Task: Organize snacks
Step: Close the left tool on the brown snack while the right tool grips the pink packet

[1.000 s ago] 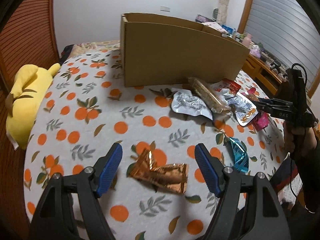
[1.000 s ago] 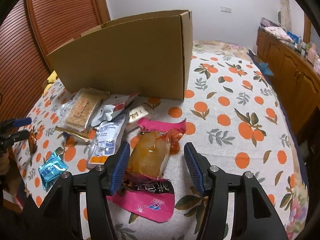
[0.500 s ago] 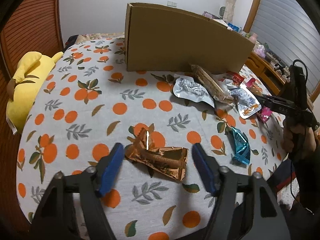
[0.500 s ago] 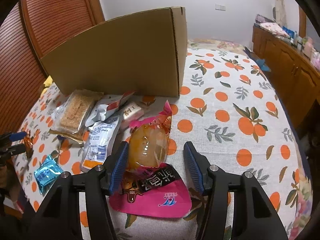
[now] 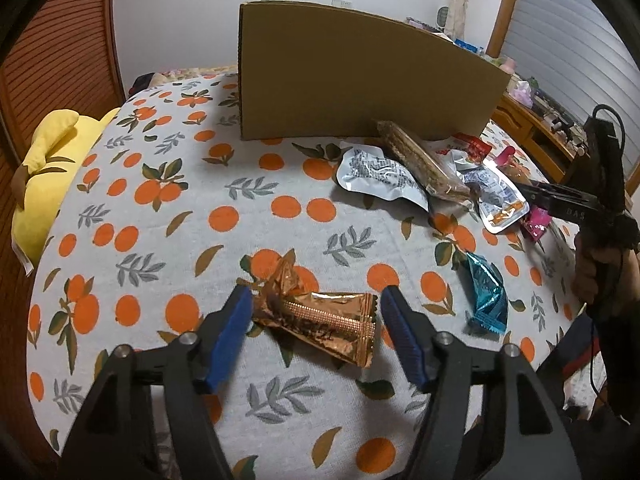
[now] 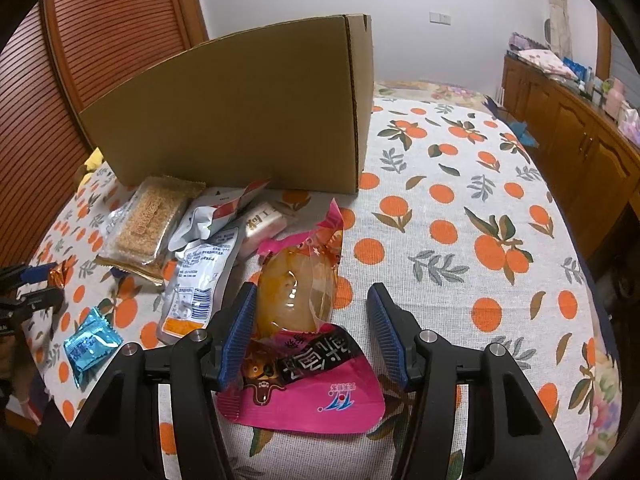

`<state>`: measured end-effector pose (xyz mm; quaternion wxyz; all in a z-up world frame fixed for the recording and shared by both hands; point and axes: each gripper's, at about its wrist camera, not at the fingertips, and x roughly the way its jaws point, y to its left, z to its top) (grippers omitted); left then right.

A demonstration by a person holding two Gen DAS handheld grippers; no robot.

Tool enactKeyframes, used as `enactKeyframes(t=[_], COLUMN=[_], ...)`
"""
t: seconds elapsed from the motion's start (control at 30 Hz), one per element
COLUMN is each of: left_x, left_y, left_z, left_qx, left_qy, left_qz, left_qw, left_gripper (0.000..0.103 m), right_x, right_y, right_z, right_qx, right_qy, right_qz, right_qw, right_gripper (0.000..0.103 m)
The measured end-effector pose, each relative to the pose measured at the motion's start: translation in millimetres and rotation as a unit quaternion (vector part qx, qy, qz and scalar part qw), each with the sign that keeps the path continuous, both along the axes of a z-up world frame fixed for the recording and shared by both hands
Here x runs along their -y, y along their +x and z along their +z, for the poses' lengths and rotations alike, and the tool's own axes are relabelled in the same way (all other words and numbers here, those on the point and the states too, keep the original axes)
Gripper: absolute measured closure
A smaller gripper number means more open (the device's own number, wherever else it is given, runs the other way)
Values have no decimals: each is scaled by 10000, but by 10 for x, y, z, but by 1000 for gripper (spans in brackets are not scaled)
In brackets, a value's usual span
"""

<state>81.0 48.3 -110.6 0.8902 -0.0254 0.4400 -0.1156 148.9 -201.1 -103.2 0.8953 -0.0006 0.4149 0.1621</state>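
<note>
Readable text was limited. The letters "DAS" stood in white on the black body of the right gripper (image 5: 570, 212), seen far right of the left claw. Chinese characters were printed on the pink snack pouch (image 6: 308, 384) between the right claw's fingers; other packet print was too small to read.

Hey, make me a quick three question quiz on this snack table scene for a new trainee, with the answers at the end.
1. True or false: the left claw is already shut on the copper wrapper.
2. What lies between the fingers of the right claw? A) the teal packet B) the pink pouch C) the cracker pack
3. Fill in: the snack pile lies in front of the cardboard ____.

Key: 1 false, it is open around it; 2 B; 3 box.
</note>
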Motion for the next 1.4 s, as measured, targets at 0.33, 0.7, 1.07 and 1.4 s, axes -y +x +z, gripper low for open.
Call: enactKeyframes(t=[0.33, 0.7, 1.07, 1.4], left_x=[69, 123, 193, 328], left_y=[-101, -101, -2, 159], left_z=[-20, 13, 139, 349], left_qx=[188, 305, 406, 639], left_qy=[141, 23, -180, -335], left_qz=[-147, -286, -397, -508], left_qw=[9996, 9991, 9982, 9961], left_gripper=[38, 69, 69, 69], right_x=[-5, -5, 0, 167], right_y=[2, 1, -99, -224], right_z=[1, 0, 49, 142], right_qx=[0, 2, -26, 109], right_qy=[1, -9, 15, 83], right_qz=[-1, -2, 227, 65], right_qw=[10000, 10000, 9997, 9999], right_gripper=[46, 45, 62, 62])
